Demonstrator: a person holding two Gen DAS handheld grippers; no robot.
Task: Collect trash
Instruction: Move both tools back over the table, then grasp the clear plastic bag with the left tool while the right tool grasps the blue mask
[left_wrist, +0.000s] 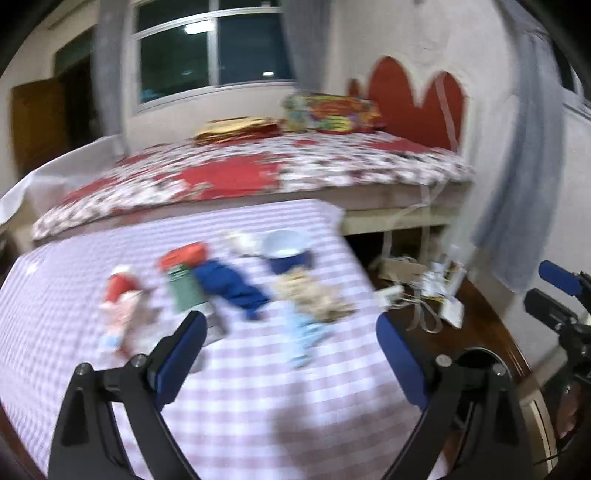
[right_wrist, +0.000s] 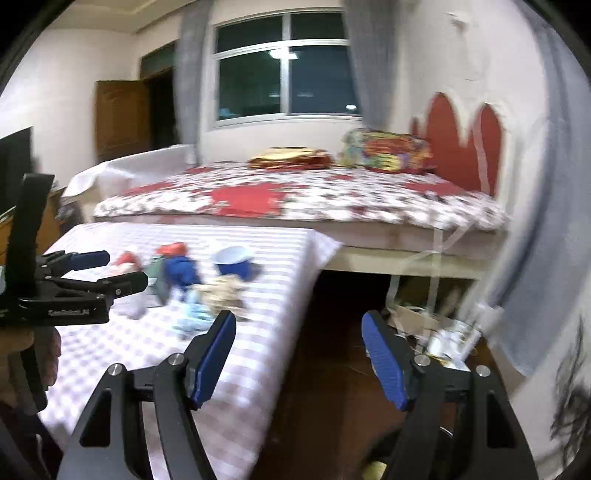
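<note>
Blue-padded left tongs (left_wrist: 291, 325) fill the foreground of the left wrist view, jaws spread wide with nothing between the pads. Right tongs (right_wrist: 299, 332) stand moderately open in the right wrist view, likewise holding nothing. Both views are motion-blurred, so fine detail is uncertain.

Trash location: a loose row of litter lies on the checked worktop (left_wrist: 258, 387), beyond both tongs and clear of them. From left to right in the left wrist view:
- red-and-pink wrapper (left_wrist: 120, 295)
- green carton (left_wrist: 184, 288) with a red packet (left_wrist: 183, 254) behind it
- dark blue wrapper (left_wrist: 229, 284)
- white-lined blue cup (left_wrist: 284, 247)
- beige crumpled paper (left_wrist: 314, 295)
- pale blue scrap (left_wrist: 306, 336)

Governing relation: the row runs crosswise to the line along which both tongs point. Left tongs sit directly over the worktop, and the pale blue scrap and beige crumpled paper lie just ahead of the jaw gap. Right tongs straddle the right-hand edge of the worktop, one finger over the cloth and one over the dark floor, so the trash lies ahead and to their left.

Assessment: left tongs are judged nearer and better aligned. A forward and downward reach is required; the dark blue wrapper's long axis lies diagonally, so a wrist roll would likely be needed for it.
</note>
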